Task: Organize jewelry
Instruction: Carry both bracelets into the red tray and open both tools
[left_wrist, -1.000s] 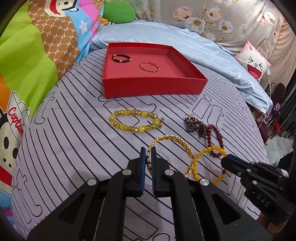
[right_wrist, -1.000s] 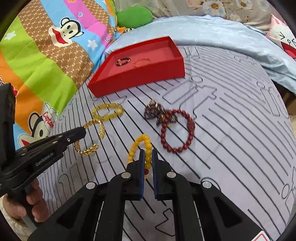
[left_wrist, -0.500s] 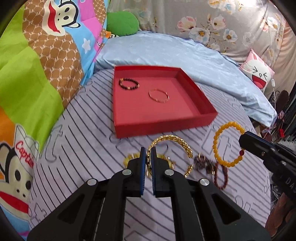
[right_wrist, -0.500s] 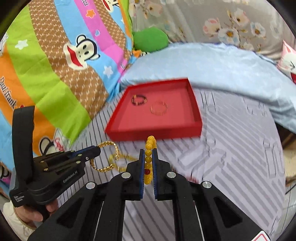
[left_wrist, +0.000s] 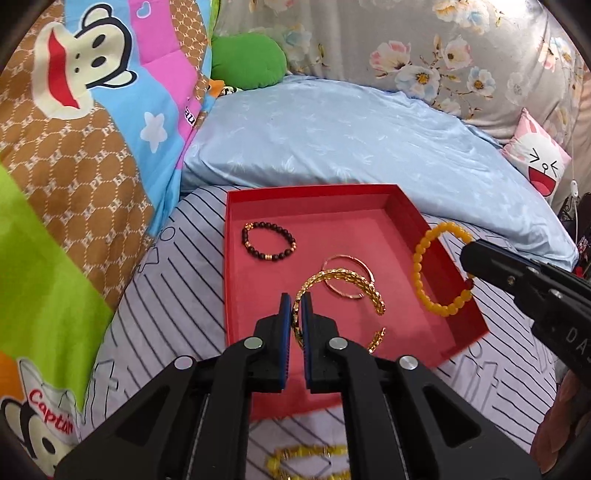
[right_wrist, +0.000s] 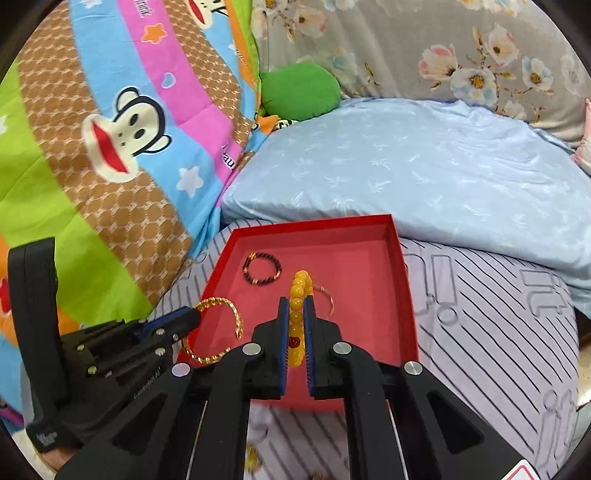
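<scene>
A red tray (left_wrist: 236, 258) (right_wrist: 402, 280) lies on the striped bedsheet. A dark beaded bracelet (left_wrist: 268, 242) (right_wrist: 262, 267) and a thin gold bangle (left_wrist: 347, 277) (right_wrist: 327, 297) lie in it. My left gripper (left_wrist: 295, 308) (right_wrist: 192, 317) is shut on a gold chain bangle (left_wrist: 343, 291) (right_wrist: 218, 328) and holds it above the tray's front part. My right gripper (right_wrist: 295, 314) (left_wrist: 467, 254) is shut on a yellow bead bracelet (right_wrist: 297, 314) (left_wrist: 436, 275) and holds it above the tray's right side.
A pale yellow bracelet (left_wrist: 306, 461) lies on the sheet in front of the tray. A light blue pillow (left_wrist: 351, 140) lies behind the tray. A cartoon monkey quilt (left_wrist: 74, 129) rises on the left. A green cushion (left_wrist: 247, 61) sits at the back.
Both grippers have lifted their bracelets off the sheet and carried them forward over the red tray. The jewellery left on the sheet has dropped out of view below.
</scene>
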